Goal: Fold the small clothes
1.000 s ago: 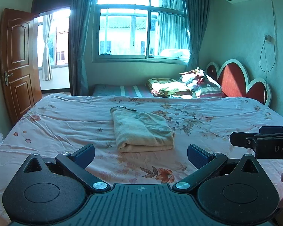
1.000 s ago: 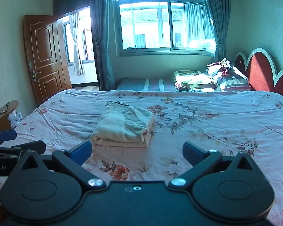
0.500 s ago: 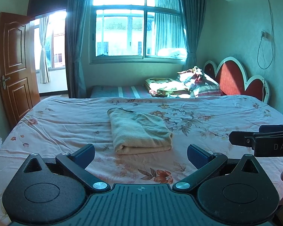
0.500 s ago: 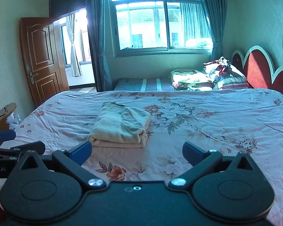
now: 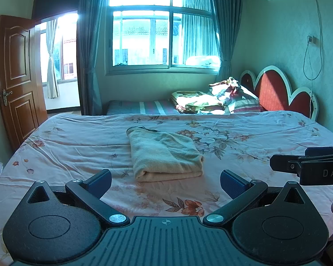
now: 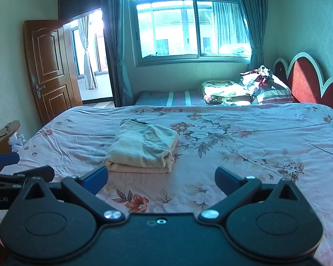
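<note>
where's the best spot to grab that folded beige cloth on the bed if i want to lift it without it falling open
Probably the thick rolled fold along the folded cloth's near edge, approached low from the front. There the layers stack into one rounded lip facing the open left tongs and right tongs. The far end looks thinner and looser.

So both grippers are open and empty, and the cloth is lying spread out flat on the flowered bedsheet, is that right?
Not quite. The cloth is folded into a compact stack, as both wrist views show. The rest holds: left gripper and right gripper are open and empty, and it lies on the flowered bedsheet.
</note>
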Demonstrator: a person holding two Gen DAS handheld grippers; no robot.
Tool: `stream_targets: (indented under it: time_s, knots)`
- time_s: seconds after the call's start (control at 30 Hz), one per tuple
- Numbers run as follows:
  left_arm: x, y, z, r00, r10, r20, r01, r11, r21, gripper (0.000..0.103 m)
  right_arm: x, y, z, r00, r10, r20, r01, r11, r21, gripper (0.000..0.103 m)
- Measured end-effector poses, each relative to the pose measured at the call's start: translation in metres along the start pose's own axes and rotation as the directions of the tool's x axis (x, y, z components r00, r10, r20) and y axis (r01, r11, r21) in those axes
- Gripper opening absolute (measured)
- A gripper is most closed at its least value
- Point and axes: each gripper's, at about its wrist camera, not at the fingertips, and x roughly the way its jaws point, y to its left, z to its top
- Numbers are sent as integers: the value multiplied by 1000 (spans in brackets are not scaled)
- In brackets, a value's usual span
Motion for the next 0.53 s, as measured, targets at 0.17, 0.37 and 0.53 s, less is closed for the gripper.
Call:
stream_targets:
  time_s: [0.17,0.37,0.53]
  knots:
    - [0,0,0,1000,2,1,-2,1000,1,103,-1,0,0,1000,-2,0,2,1000,1,102]
    - [3,3,-2,1000,9,4,-9,1000,-4,103,-1,0,-1,1000,-8,0,8,1000,3,102]
    - [6,5,-3,1000,15,10,-15,1000,-8,103,1,-1,-2,1000,-9,-4,9,1000,4,102]
